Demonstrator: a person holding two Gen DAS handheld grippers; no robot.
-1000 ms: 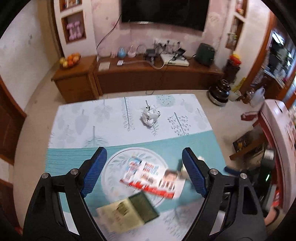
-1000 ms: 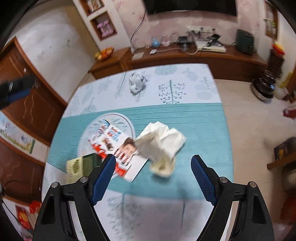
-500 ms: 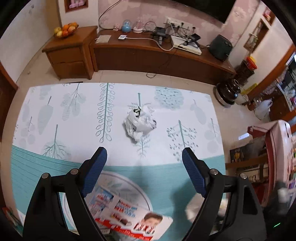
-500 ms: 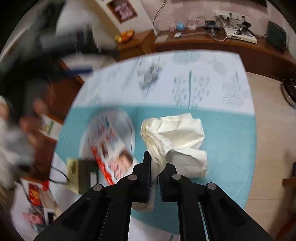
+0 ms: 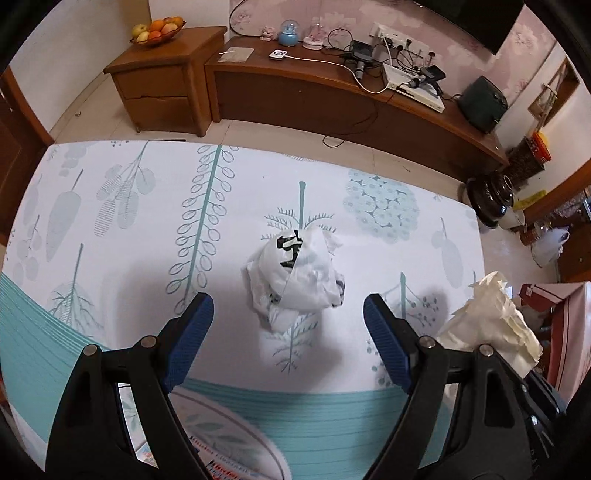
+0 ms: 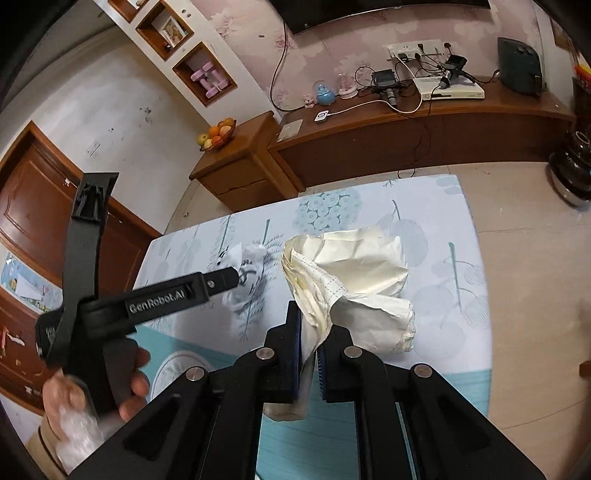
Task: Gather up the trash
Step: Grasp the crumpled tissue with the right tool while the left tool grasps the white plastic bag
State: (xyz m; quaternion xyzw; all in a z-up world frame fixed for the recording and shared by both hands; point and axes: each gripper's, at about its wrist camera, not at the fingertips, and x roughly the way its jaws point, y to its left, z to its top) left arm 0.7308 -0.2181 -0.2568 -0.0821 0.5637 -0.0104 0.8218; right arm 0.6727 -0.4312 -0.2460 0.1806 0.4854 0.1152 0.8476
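Clamping a crumpled cream paper (image 6: pixel 354 280), the right gripper (image 6: pixel 309 354) has its blue pads pressed together on the paper's twisted lower neck, and the rest of the wad billows up and away from the pads, long axis running roughly along the fingers. The paper's tail hangs below the jaws and is partly hidden by the black frame. It is lifted clear of the bench (image 6: pixel 458 295), which wears a white and teal cloth with leaf prints.

In the left wrist view the left gripper (image 5: pixel 288 321) hangs with its fingers spread wide, nothing between them. Just beyond the tips lies a crumpled white bag (image 5: pixel 295 280) with black print, resting on the cloth between the two pads' lines. It is a shapeless lump, so no clear heading can be read. From the right wrist view the left gripper's black arm crosses in front of this bag and hides most of it. A printed leaflet (image 5: pixel 221 469) is cut off at the lower edge, behind the left finger. The cream paper shows again at the right edge, half hidden by the right finger.

Farther off stand a long wooden cabinet (image 5: pixel 332 96) strewn with cables and a fruit bowl (image 5: pixel 157 29) on a side cabinet.
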